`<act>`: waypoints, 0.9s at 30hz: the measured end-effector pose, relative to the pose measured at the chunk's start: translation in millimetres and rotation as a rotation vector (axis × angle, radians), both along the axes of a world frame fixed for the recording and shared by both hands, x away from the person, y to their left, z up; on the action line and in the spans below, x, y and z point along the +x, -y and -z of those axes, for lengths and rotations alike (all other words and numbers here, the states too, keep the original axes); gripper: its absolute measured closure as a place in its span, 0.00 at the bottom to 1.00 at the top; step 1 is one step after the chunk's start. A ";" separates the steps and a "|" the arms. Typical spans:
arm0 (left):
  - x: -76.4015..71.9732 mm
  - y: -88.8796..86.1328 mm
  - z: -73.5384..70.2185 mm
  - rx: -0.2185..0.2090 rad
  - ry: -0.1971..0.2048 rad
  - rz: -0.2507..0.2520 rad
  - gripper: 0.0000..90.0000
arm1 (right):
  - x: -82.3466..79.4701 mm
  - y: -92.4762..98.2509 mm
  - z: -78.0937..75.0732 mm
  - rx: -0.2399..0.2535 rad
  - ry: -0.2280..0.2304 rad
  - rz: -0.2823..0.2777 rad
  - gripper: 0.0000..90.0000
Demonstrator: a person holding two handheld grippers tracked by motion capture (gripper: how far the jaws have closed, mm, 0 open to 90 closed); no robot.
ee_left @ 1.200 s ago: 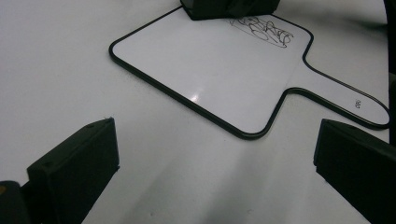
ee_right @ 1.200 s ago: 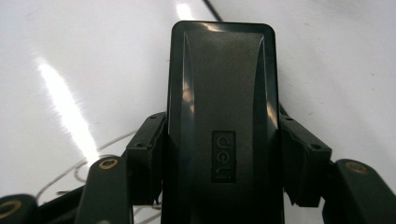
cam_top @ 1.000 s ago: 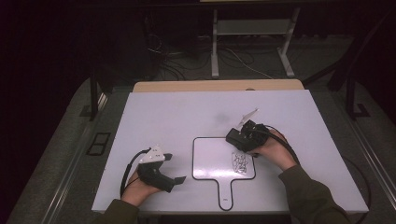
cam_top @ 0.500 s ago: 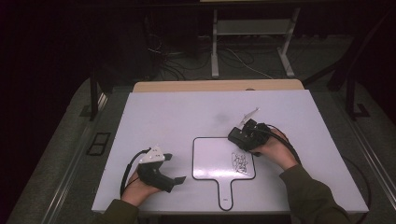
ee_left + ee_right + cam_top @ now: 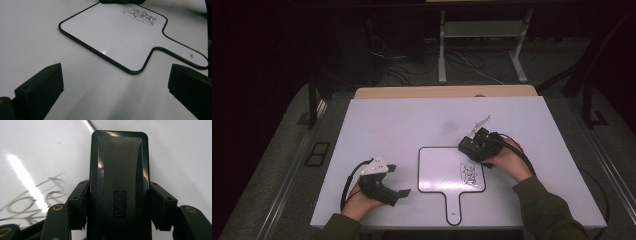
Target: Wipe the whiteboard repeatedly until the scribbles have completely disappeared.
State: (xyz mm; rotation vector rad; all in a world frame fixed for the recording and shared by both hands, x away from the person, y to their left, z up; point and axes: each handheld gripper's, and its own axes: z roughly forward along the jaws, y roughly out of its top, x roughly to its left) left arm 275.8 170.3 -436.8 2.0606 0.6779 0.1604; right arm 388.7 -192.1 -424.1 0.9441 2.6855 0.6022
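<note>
Right gripper we find clamped on the black eraser, which sits at the whiteboard's upper right edge, just above the scribble. Left gripper rests on the table, jaws apart, holding nothing.

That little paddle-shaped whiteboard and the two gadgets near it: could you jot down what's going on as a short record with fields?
work in hand: wiping marker scribble off a small board
whiteboard: paddle-shaped, black rim, flat on the white table, handle toward the person
scribble: black, at the board's right side
eraser: black, clamped between the jaws
right hand-held gripper: shut on the eraser, at the board's upper right corner
left hand-held gripper: jaws wide apart, nothing between them, left of the board
</note>
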 end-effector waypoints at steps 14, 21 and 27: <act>0.3 0.1 0.1 0.000 -0.001 0.001 0.00 | -5.0 -2.5 -1.1 -0.022 -0.002 -0.009 0.43; 0.4 0.5 0.4 0.001 -0.002 0.000 0.00 | 12.0 2.7 -1.4 -0.041 0.015 0.053 0.43; 0.5 0.3 0.6 -0.002 -0.004 0.000 0.00 | 14.0 3.0 -1.6 -0.043 0.011 0.062 0.43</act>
